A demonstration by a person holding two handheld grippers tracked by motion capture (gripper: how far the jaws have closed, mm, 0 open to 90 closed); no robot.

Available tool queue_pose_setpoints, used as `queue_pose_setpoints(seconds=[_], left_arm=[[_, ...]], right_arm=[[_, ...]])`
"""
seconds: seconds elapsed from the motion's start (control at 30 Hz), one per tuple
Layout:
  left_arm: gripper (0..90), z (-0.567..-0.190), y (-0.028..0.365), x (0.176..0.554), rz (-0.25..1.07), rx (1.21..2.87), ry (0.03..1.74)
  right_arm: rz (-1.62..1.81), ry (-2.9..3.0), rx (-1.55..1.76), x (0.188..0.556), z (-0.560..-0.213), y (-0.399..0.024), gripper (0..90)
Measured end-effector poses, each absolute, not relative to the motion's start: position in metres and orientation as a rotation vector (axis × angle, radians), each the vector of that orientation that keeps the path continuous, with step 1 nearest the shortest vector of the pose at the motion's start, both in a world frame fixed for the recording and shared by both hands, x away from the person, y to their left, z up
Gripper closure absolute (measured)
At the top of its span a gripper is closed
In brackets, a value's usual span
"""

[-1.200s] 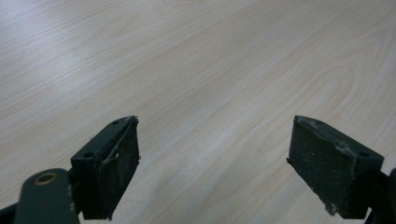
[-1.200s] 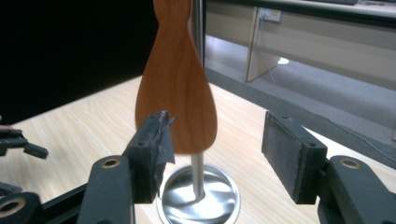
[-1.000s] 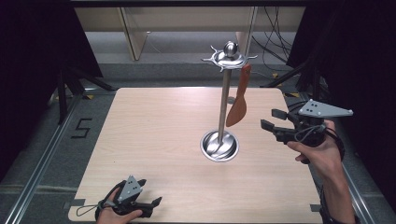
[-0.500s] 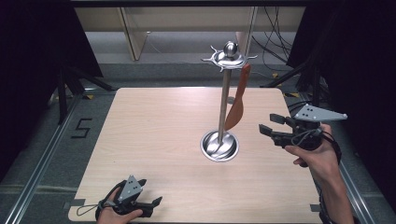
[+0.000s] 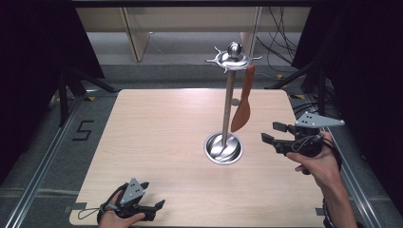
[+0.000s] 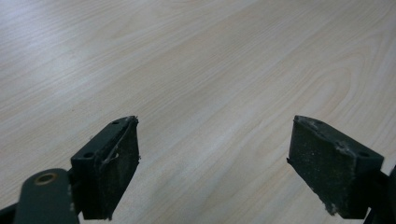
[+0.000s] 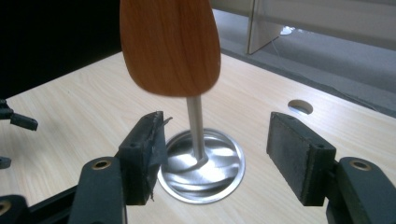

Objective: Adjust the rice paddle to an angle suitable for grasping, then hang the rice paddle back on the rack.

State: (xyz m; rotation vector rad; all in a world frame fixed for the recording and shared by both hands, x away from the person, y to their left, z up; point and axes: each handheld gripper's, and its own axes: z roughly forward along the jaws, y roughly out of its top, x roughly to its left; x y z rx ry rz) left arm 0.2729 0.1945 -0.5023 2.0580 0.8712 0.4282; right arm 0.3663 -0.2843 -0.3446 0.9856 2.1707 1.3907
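Note:
A metal stand rises from a round base right of the table's middle, with a ring of hooks at its top. A wooden spatula hangs from one hook, blade down. My right gripper hovers just right of the base, below the blade, open; its jaws have just been opening with nothing between them. In the right gripper view the spatula blade hangs above and ahead of the right gripper, the pole and base behind. My left gripper rests open at the front left.
The light wooden table spreads under the left gripper in its own view. A round hole is cut in the tabletop behind the stand. Metal rails run along the table's sides, and cables lie on the floor behind.
My right gripper has come down and a little toward the stand's base, with its jaws standing wider. The left gripper and the hanging spatula have stayed put.

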Motion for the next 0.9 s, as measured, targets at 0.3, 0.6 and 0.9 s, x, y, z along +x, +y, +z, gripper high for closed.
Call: queue_pose_setpoints(seconds=[0.3,0.6,0.9], left_arm=[[15.5,-0.503,0.195,0.272,0.429,2.058,0.868],[15.5,-0.502,0.195,0.273,0.436,2.062,0.854],[15.5,-0.502,0.194,0.272,0.430,2.050,0.862]], right_arm=[[1.354,2.214,0.980,0.367,-0.364,-0.279,38.0],[1.298,2.291,0.987,0.366,-0.375,-0.273,37.4],[1.285,2.313,0.985,0.363,-0.381,-0.268,36.8]])
